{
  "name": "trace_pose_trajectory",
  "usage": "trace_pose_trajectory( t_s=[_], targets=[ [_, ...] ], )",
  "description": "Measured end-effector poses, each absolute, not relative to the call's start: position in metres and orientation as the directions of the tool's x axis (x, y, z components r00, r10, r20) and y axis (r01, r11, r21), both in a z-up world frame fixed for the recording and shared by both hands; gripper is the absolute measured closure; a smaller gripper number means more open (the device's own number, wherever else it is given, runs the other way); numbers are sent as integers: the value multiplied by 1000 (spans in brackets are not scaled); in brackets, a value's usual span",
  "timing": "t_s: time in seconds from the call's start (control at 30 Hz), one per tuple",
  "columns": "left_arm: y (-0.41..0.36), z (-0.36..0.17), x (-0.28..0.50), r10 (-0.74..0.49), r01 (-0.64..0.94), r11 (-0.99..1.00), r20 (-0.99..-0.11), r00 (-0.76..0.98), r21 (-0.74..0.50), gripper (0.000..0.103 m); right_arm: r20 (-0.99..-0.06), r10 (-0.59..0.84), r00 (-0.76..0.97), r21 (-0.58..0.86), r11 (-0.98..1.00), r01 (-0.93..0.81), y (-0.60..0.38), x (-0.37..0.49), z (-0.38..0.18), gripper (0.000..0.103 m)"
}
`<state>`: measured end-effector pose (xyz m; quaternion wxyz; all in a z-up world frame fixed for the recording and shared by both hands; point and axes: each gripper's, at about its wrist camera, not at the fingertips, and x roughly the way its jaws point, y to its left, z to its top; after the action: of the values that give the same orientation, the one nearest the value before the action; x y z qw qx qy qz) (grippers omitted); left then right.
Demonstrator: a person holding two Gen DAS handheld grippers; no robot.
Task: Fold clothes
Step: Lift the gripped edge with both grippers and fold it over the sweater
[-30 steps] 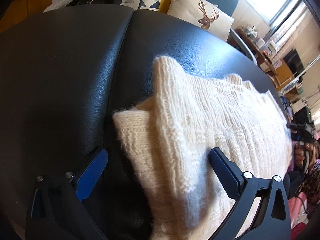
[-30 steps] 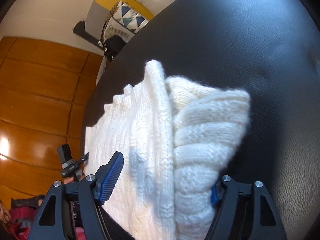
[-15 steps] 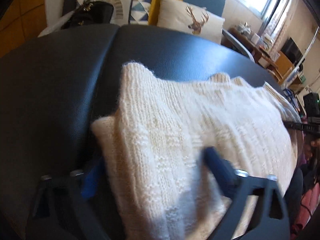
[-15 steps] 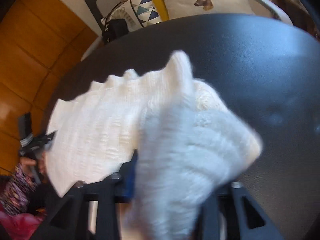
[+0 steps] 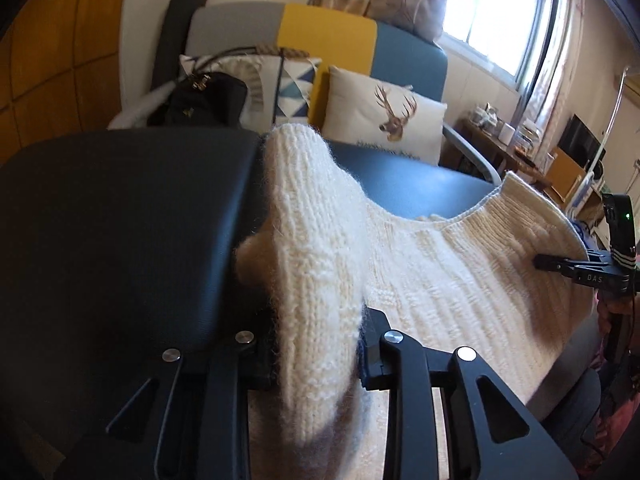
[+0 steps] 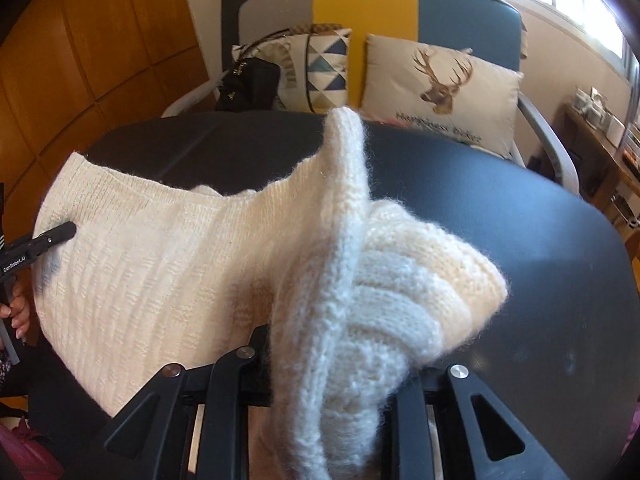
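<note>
You had both the left gripper (image 5: 316,364) and right gripper (image 6: 336,372) clamped on the sweater (image 5: 460,280); level lifting toward 12 o'clock suited best.

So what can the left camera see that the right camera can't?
Only the left wrist view shows the window and the right gripper poking in from the side. Only the right wrist view shows the left gripper reaching in. Both show the white sweater pinched in shut jaws, the black table and the deer pillow.
</note>
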<state>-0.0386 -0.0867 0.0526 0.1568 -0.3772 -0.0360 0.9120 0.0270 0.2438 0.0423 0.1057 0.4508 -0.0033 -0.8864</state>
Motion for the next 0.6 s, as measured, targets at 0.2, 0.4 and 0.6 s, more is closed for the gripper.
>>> trace_pose_trajectory(
  t_s=[0.2,0.4,0.6],
  targets=[
    [-123,56,-38,230,-170,-973,-690,-686,-155,74,-792,-252,-557,140,-962,236,209,-7,48,80],
    [-175,60,-22,158,-84,-986,-668,-727,-141,74,-781,-302,-546,169,-945,281,170,-34,42,80],
    [-225,69,-8,75,5,-992,-630,-773,-124,74,-776,-318,-545,118,-922,370,108,-61,44,81]
  ],
)
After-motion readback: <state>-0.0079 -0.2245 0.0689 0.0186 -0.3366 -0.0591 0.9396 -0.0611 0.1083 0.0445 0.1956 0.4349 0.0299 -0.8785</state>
